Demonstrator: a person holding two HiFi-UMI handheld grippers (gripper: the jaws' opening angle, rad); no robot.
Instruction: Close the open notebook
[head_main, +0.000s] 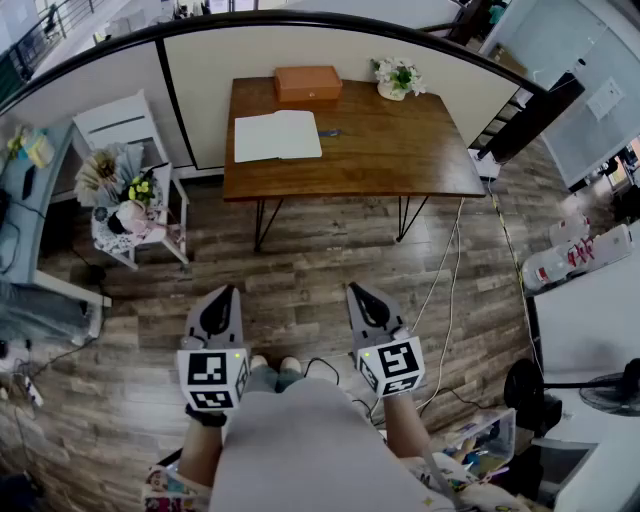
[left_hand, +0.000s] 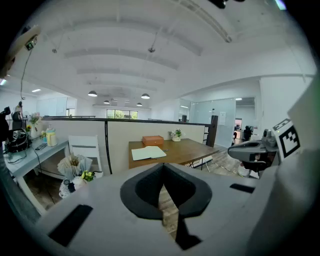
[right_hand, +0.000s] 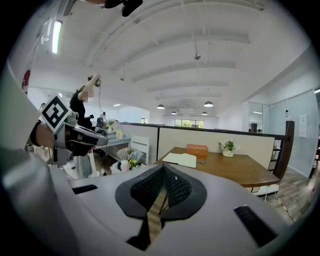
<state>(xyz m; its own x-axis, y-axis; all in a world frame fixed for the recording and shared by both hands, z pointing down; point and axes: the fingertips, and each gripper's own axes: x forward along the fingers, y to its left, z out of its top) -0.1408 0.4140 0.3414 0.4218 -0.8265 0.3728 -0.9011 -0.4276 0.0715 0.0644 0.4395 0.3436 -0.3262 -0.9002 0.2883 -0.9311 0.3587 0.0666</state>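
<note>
Wood-plank flooring fills the lower half of the head view, and beyond it, at upper centre, stands the brown wooden worktop on thin black legs (head_main: 400, 150) against a cream partition. The open white notebook (head_main: 277, 136) lies flat on the worktop's left half, just in front of a closed orange-brown box (head_main: 307, 83) and well apart from a small white pot of flowers (head_main: 398, 78) at the far right corner. Your left gripper (head_main: 227, 291) and right gripper (head_main: 353, 288) hang low in the frame, well short of the worktop, with bare floor between them and the near edge. Both pairs of fingers are pressed together and hold nothing: the left gripper view shows the dark fingers (left_hand: 145, 187) meeting at the tip, and the right gripper view shows the same for its textured fingers (right_hand: 175, 187). The notebook sits straight ahead and far off, above the tips in both gripper views. Its spread runs left to right across the frame, the fold seemingly pointing away from you. It lies a little left of the midline between your grippers, so the left one looks slightly nearer, but you must walk up first.
</note>
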